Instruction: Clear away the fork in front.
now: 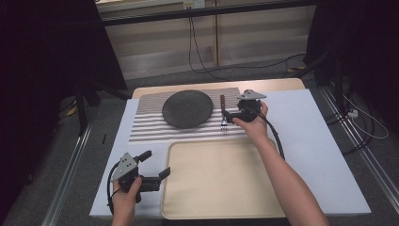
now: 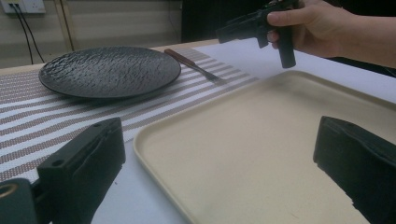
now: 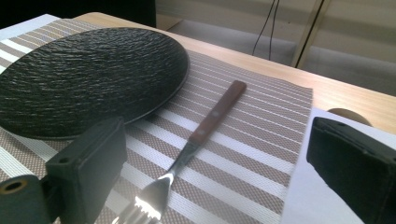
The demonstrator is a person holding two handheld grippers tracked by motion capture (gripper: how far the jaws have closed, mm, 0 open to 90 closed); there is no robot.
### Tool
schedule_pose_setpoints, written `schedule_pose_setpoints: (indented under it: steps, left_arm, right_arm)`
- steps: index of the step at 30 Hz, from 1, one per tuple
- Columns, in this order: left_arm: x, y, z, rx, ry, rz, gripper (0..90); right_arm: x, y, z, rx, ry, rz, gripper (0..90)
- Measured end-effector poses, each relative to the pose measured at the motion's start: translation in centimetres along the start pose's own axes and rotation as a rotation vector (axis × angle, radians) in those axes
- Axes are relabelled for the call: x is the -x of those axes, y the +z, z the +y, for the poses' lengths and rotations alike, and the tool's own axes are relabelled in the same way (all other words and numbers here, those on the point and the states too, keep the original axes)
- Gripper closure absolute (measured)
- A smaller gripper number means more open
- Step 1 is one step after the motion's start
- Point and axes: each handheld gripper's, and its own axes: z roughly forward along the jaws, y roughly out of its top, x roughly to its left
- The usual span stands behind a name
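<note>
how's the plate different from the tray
The plate is round, black and rough-textured; the tray is rectangular with rounded corners, beige and smooth. The plate lies on the striped placemat at the far side of the table, beside the fork; the tray lies on the white sheet nearer the person. The tray looks clearly larger than the plate. Both lie flat and hold nothing.

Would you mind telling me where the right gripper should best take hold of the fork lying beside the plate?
Probably at the wooden handle of the fork, coming straight down from above. The fork lies flat on the striped mat, so only its two long sides are free to pinch. The right gripper hangs open over the prongs. The plate sits close on one side, so that jaw has little room.
</note>
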Motion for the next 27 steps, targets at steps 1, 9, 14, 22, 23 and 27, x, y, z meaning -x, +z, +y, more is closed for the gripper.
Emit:
schedule_pose_setpoints:
  steps: [1,9,14,22,23,27]
  left_arm:
    - [0.0,0.0,0.0,-0.001,0.000,-0.001,2.6]
    - [0.1,0.1,0.1,-0.002,0.006,-0.002,2.6]
    - [0.1,0.1,0.1,-0.002,0.005,0.003,2.6]
    - [0.0,-0.1,0.3,0.008,0.006,0.009,2.6]
    - [-0.1,-0.2,0.3,0.008,0.006,0.014,2.6]
    - [-0.1,-0.2,0.3,0.013,0.004,0.015,2.6]
  right_arm:
    - [-0.1,0.3,0.1,-0.004,0.005,0.006,5.7]
    - [-0.4,2.1,0.5,-0.037,0.005,0.024,8.7]
    - [-0.5,3.2,0.5,-0.059,0.004,0.038,13.2]
    - [0.0,4.2,0.8,-0.096,0.012,0.051,28.2]
    - [0.1,4.3,0.9,-0.098,0.019,0.056,32.0]
    - [0.3,4.8,1.0,-0.120,0.026,0.060,36.8]
